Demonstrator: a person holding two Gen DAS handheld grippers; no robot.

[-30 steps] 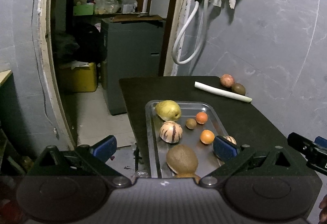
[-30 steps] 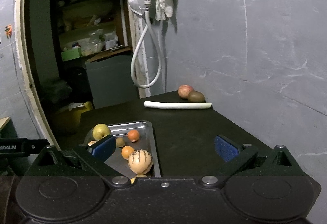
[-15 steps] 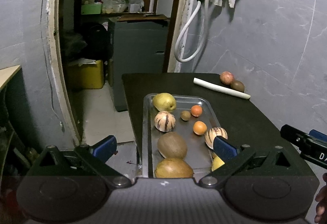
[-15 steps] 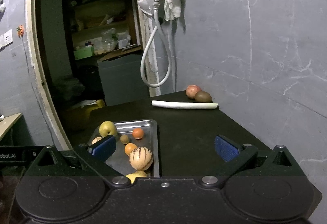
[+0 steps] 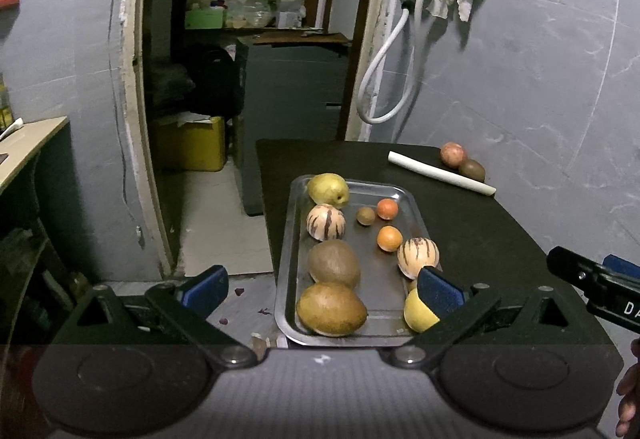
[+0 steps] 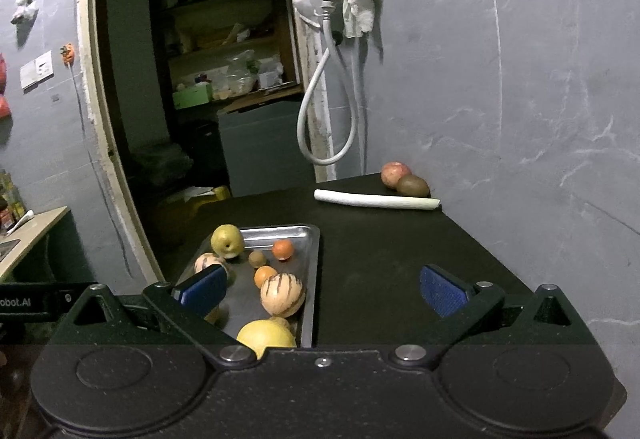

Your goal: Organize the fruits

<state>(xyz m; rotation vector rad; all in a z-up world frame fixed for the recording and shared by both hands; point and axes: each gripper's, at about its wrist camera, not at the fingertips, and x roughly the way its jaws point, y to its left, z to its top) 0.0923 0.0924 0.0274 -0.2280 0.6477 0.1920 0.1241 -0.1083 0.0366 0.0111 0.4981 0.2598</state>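
Observation:
A steel tray (image 5: 288, 239) (image 6: 314, 279) on the black table (image 5: 480, 235) holds several fruits: a yellow pear (image 5: 328, 190), two striped melons (image 5: 325, 221), two brown fruits (image 5: 331, 309), two small oranges (image 5: 389, 238), a small kiwi (image 5: 365, 215) and a yellow fruit (image 5: 416, 313). A red apple (image 6: 395, 174) and a brown kiwi (image 6: 413, 185) lie at the table's far right corner, behind a white leek stalk (image 6: 376, 199). My left gripper (image 5: 320, 289) is open and empty over the tray's near end. My right gripper (image 6: 322, 289) is open and empty above the tray's right rim.
A grey wall (image 6: 540, 99) runs along the table's right side, with a white hose and rag (image 6: 332, 79) hanging by the doorway. Left of the table the floor drops away toward a dark storeroom with a yellow crate (image 5: 192, 147). A wooden counter (image 5: 28, 143) stands far left.
Both grippers have pulled back and risen from the table. More of the tray's near end shows now, with both brown fruits and the yellow fruit in view.

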